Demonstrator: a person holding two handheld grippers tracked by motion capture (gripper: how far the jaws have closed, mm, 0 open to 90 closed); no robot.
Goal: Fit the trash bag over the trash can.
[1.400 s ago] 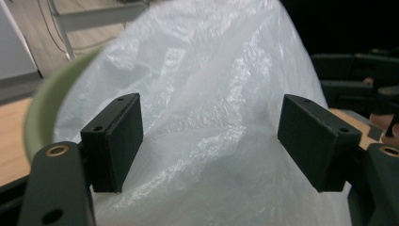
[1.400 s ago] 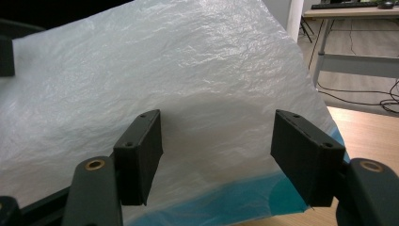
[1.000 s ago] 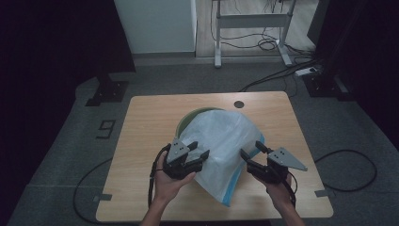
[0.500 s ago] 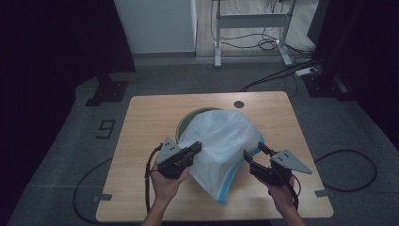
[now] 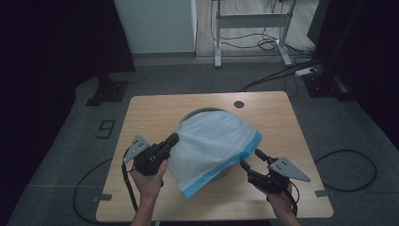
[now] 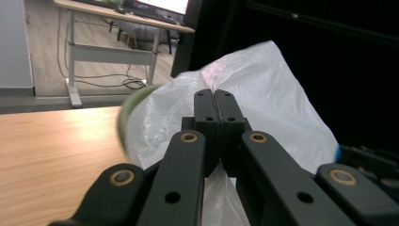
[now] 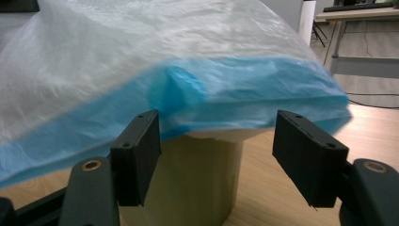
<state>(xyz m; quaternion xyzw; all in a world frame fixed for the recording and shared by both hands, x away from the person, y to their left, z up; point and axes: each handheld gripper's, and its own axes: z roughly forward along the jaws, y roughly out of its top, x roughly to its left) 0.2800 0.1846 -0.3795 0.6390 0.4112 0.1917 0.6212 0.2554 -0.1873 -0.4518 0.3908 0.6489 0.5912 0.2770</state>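
A white plastic bag [image 5: 214,141] with a blue hem is draped over a green bin [image 5: 202,111] at the middle of the table. My left gripper [image 5: 173,138] is at the bag's left edge and has just closed, shut on a pinch of the thin plastic. In the left gripper view the jaws [image 6: 214,101] meet, with the bag [image 6: 282,89] behind and below them. My right gripper [image 5: 250,158] stands open by the bag's right hem. In the right gripper view its jaws [image 7: 216,136] straddle the blue hem [image 7: 244,101] above the bin's wall [image 7: 197,183] without pressing on it.
The wooden table [image 5: 155,113] has a small round hole [image 5: 239,104] near its far edge. Cables trail from both grippers over the front edge. A white cabinet [image 5: 155,23] and a desk frame [image 5: 249,21] stand on the floor beyond.
My left gripper's jaws have shut on the bag's edge and the hand has moved left, drawing the plastic out that way. The right gripper has stayed put.
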